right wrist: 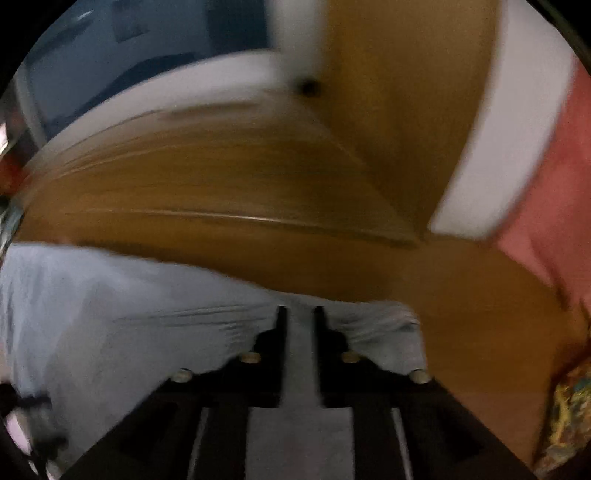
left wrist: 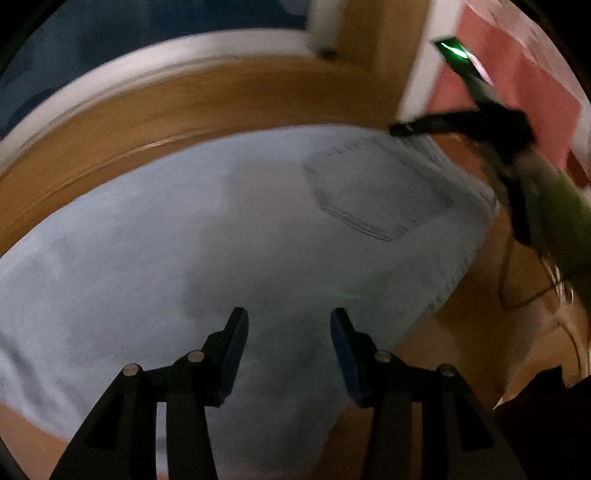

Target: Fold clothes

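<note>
A pale blue denim garment (left wrist: 229, 240) with a stitched back pocket (left wrist: 373, 188) lies spread on the wooden floor. My left gripper (left wrist: 289, 321) hovers over its near part, open, with nothing between the fingers. In the left wrist view my right gripper (left wrist: 400, 129) shows at the garment's far right corner, pinching the hem. In the right wrist view the right gripper (right wrist: 298, 314) is shut on the edge of the same pale blue garment (right wrist: 110, 321), and the cloth bunches around its fingers. Both views are blurred by motion.
Wooden floor (right wrist: 258, 177) runs around the garment, with a white skirting board (left wrist: 177, 59) behind and a wooden post (left wrist: 362, 33). A pink wall or panel (left wrist: 517, 85) stands at the right. Patterned fabric (right wrist: 569, 413) lies at the right edge.
</note>
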